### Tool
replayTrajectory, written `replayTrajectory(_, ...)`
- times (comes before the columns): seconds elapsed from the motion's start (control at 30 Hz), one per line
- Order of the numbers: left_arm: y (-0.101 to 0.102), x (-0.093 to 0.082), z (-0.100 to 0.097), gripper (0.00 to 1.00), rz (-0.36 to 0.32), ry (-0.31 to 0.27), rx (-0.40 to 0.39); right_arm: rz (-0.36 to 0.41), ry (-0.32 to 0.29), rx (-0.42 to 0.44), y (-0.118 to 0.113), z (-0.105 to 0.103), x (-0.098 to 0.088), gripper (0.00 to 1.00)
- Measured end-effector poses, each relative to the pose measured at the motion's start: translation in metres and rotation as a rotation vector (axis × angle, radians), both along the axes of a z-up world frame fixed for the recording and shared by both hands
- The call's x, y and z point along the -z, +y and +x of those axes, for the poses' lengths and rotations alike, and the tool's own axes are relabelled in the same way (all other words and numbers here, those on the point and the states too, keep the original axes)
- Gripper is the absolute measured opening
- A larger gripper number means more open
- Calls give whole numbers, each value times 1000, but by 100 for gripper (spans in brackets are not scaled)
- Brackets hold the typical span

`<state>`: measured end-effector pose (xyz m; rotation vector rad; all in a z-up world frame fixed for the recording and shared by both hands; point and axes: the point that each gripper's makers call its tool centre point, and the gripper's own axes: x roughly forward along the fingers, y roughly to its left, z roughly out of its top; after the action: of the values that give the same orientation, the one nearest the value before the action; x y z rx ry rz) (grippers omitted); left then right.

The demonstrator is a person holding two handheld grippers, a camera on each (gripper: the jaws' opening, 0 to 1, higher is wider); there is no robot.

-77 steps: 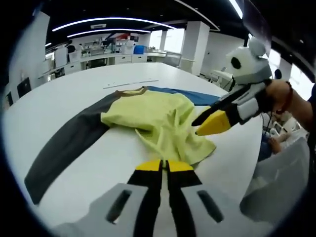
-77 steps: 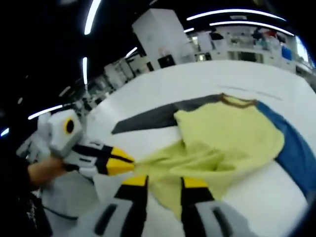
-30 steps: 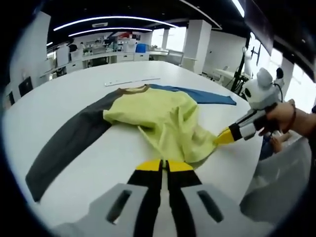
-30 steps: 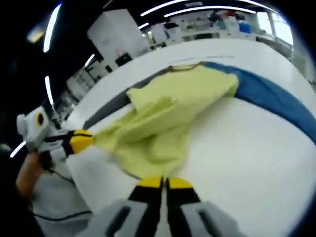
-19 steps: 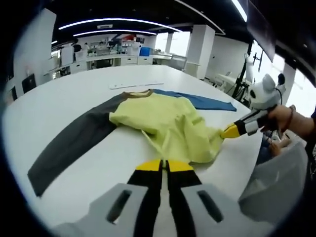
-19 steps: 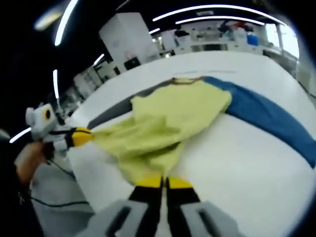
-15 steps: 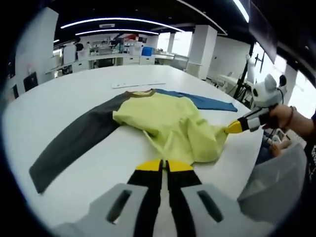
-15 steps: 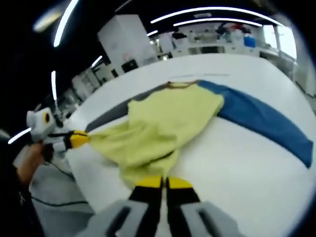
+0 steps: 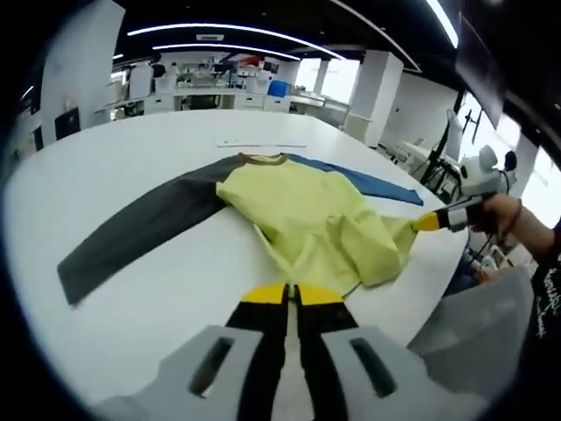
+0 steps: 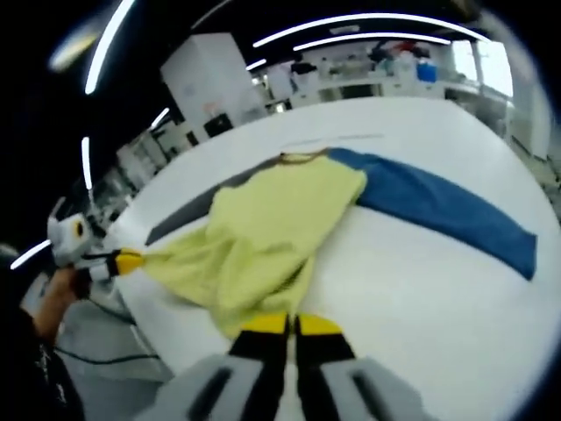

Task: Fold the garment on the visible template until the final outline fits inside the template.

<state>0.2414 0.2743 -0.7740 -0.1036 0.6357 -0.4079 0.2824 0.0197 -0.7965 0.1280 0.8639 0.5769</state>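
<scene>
A long-sleeved shirt (image 9: 307, 210) with a yellow-green body, a dark grey sleeve (image 9: 140, 232) and a blue sleeve (image 9: 359, 180) lies on a white round table (image 9: 105, 149). My left gripper (image 9: 292, 294) is shut on one corner of its hem. My right gripper (image 9: 427, 221) comes in from the right and pinches the other corner. In the right gripper view the shirt (image 10: 263, 228) stretches from my right gripper (image 10: 294, 324) to my left gripper (image 10: 131, 260). There the blue sleeve (image 10: 438, 206) lies flat and spread out to the right. The hem is lifted and bunched between the two grippers.
A thin white strip (image 9: 261, 143) lies on the table beyond the brown collar (image 9: 261, 159). The table's edge runs close under both grippers. A person's hand (image 9: 504, 215) holds the right gripper. A white pillar (image 9: 372, 88) and lab benches stand far behind.
The two grippers have drawn further apart, pulling the hem out wider between them. The blue sleeve has come fully into the right gripper view.
</scene>
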Motion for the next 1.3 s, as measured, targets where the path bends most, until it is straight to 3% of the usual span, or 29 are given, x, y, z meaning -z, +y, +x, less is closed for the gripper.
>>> replayTrajectory(0.3, 10, 5, -20, 0, 80, 21, 17, -18, 4, 28, -15, -10, -3, 0)
replayTrajectory(0.77, 25, 14, -34, 0, 86, 85, -17, -38, 28, 76, -38, -28, 2, 0)
replayTrajectory(1.07, 36, 33, -49, 0, 193, 184, -21, -48, 38, 124, -49, -40, 6, 0)
replayTrajectory(1.3, 33, 43, -59, 0, 217, 237, 1, -47, 48, 198, -57, -45, 14, 0)
